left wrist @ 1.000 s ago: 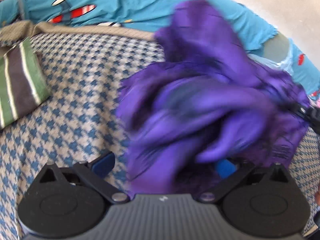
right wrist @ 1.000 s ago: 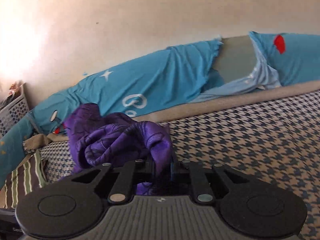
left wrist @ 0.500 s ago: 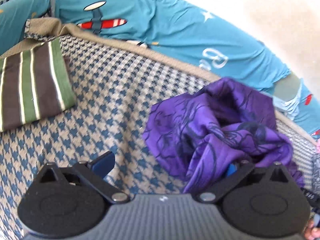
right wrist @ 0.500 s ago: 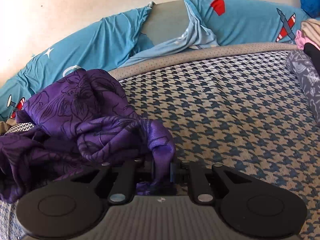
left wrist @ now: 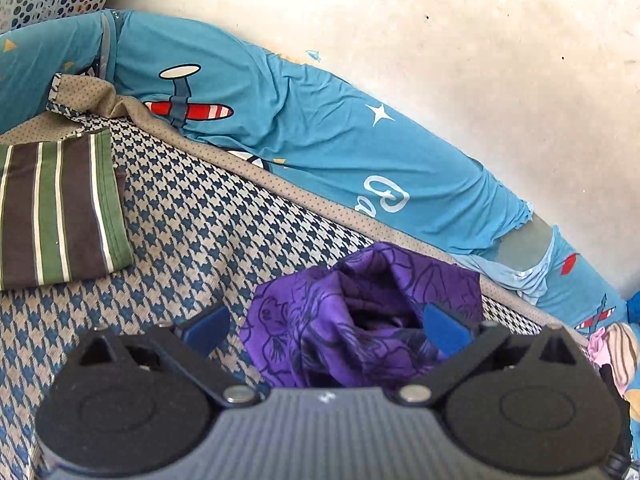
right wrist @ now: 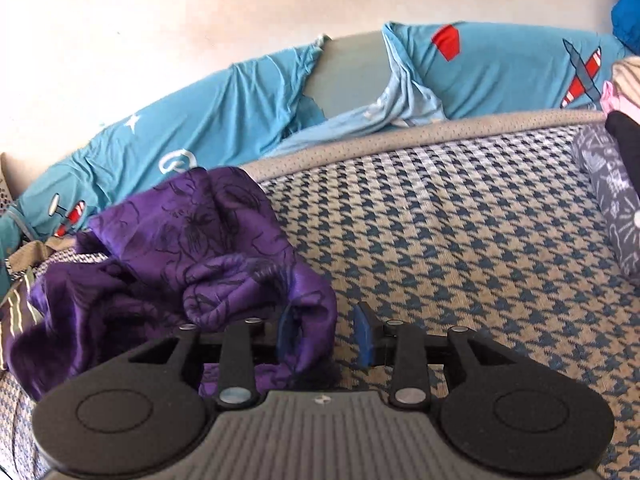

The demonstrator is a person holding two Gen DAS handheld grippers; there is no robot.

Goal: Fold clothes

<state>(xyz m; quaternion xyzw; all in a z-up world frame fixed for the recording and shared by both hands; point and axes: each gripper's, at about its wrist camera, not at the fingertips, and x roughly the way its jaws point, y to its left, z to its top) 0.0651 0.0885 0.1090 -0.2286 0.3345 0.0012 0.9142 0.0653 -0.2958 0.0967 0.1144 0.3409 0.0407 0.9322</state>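
Now the left tool (left wrist: 324,324) stands wide around the crumpled purple garment (left wrist: 360,312) without pinching it; the right tool (right wrist: 325,334), whose jaws have just been opening, lets its fold go onto the bed (right wrist: 460,248), ready for spreading.

purple garment (right wrist: 192,240): thin cloth, satiny sheen, dark floral print, crumpled.
bed cover (right wrist: 460,240): coarse woven cloth, matt, blue-and-tan houndstooth.
striped cloth (left wrist: 60,208): matt cotton look, folded flat.
teal sheet (left wrist: 300,128): soft jersey, matt, wrinkled.
right gripper (right wrist: 326,336): matt black plastic, ribbed grey body, blue pads.
wall (left wrist: 440,40): rough, chalky plaster.
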